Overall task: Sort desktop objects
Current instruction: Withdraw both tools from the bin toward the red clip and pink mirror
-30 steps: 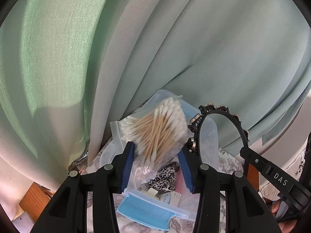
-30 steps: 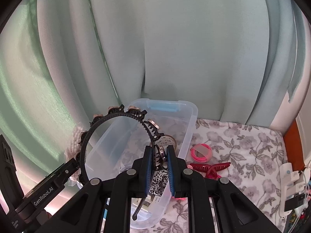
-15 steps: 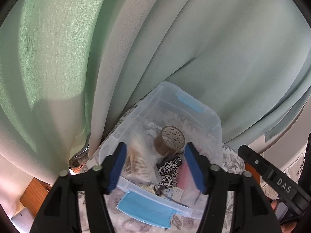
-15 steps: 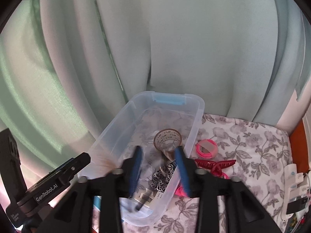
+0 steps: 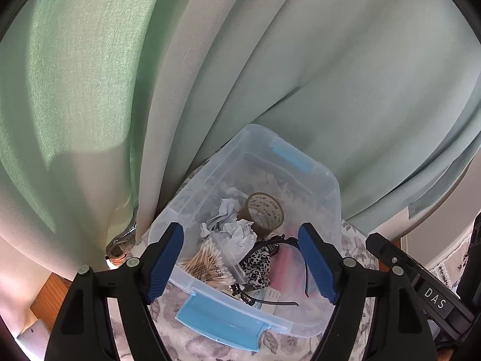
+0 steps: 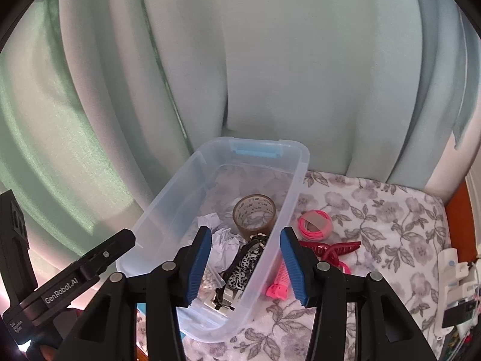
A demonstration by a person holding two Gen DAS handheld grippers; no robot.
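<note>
Both tools just let go over the bin [image 5: 323, 177]. A second ago the left tool [image 5: 240, 260] had the bag of swabs [image 5: 207, 266] pinched and the right tool [image 6: 245, 266] was clamped on the headband [image 5: 288, 242]. Now both things lie in the near end of the bin, and both sets of jaws are opening with nothing between them: the left ones wide, the right ones about halfway.

So that's two more items sorted, I'd say. Still out on the surface [image 6: 390, 210], right of the bin: a pink coil [image 6: 315, 224], a red claw clip [image 6: 333, 248] and a pink tube [image 6: 278, 288] right against the bin wall.

The bin is clear, thin plastic with rounded corners and blue latches. Inside it: glossy brown tape [image 5: 266, 210], crumpled paper [image 5: 233, 228] and a leopard-print fabric piece [image 5: 258, 263]. The swab bag is crinkly film. The surface has a soft grey floral cloth over it.
</note>
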